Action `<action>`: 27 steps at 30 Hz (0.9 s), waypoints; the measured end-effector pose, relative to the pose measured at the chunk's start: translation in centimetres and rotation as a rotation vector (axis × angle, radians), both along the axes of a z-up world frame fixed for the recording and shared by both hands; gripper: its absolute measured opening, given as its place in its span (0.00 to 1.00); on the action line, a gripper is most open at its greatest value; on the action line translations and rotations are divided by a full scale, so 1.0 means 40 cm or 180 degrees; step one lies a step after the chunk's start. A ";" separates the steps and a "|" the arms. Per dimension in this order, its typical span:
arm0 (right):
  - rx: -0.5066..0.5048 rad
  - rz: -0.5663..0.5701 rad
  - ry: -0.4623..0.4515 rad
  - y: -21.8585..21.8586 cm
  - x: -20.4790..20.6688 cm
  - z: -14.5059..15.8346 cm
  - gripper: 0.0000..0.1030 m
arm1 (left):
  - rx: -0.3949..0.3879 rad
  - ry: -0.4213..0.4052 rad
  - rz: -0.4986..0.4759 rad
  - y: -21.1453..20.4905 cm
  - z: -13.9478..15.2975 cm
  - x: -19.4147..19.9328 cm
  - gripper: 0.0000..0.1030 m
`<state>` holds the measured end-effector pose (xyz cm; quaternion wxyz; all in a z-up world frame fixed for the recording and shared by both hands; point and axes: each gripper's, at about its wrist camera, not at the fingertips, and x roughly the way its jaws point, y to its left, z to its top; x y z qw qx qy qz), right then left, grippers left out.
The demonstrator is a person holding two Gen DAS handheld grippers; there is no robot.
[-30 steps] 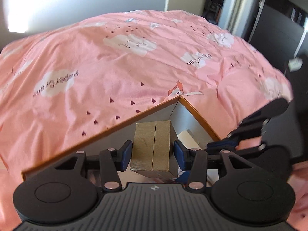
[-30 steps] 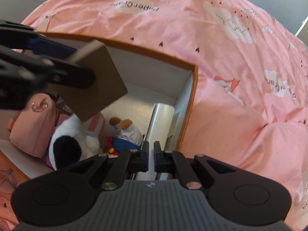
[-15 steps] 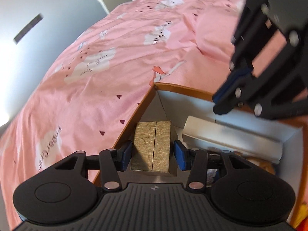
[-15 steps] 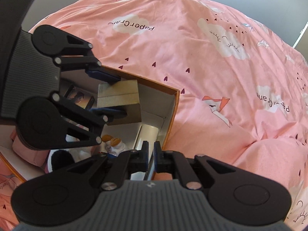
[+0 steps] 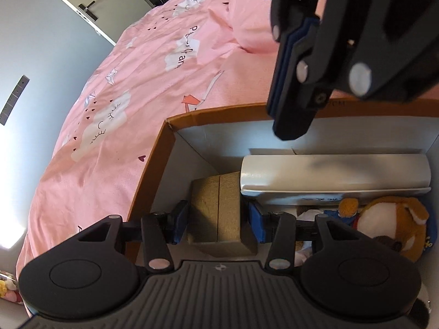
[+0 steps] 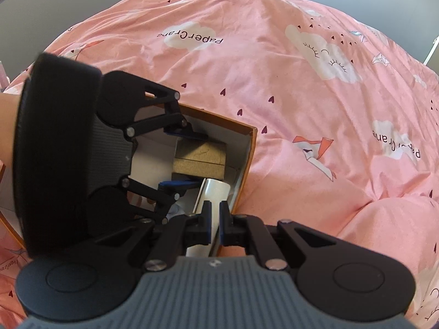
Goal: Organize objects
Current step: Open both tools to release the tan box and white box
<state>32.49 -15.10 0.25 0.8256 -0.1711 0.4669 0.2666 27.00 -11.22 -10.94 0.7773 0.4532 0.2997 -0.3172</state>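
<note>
My left gripper (image 5: 216, 220) is shut on a tan cardboard block (image 5: 216, 208) and holds it low inside the orange-rimmed box (image 5: 153, 164), in the corner beside a white roll (image 5: 333, 172). The right wrist view shows the block (image 6: 200, 161) between the left gripper's blue pads, inside the box (image 6: 248, 161). My right gripper (image 6: 215, 220) is shut and empty, hovering over the box's near wall above the white roll (image 6: 212, 194); it also shows at the top of the left wrist view (image 5: 293, 101).
A brown and white plush toy (image 5: 384, 219) lies in the box right of the block. The box sits on a pink bedspread (image 6: 301, 96) with cloud prints. A door (image 5: 90, 11) stands behind the bed.
My left gripper has lowered the block from above the box rim down into the corner of the box. My right gripper has drawn back a little from the box.
</note>
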 end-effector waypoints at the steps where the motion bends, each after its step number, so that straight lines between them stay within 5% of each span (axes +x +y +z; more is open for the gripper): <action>1: -0.0003 0.0000 -0.0005 0.000 -0.001 0.000 0.05 | -0.0019 -0.0041 0.0019 0.004 -0.001 -0.001 0.56; 11: 0.0010 -0.0024 -0.0065 0.001 -0.016 0.010 0.06 | -0.0121 -0.0354 0.0197 0.031 0.042 -0.066 0.78; 13: 0.0011 -0.0018 -0.0081 -0.001 -0.020 0.017 0.09 | -0.0192 -0.0235 0.0328 0.045 0.061 -0.077 0.78; 17: -0.0005 -0.0018 -0.0107 -0.003 -0.023 0.023 0.12 | -0.0358 0.0229 0.0720 0.071 0.077 -0.061 0.66; 23: -0.0127 -0.0086 -0.0098 0.007 -0.013 0.014 0.12 | -0.0619 0.0643 0.1155 0.094 0.079 -0.001 0.38; 27: -0.0189 -0.0078 -0.0068 0.010 -0.006 0.004 0.12 | -0.0790 0.0809 0.1261 0.103 0.073 0.038 0.30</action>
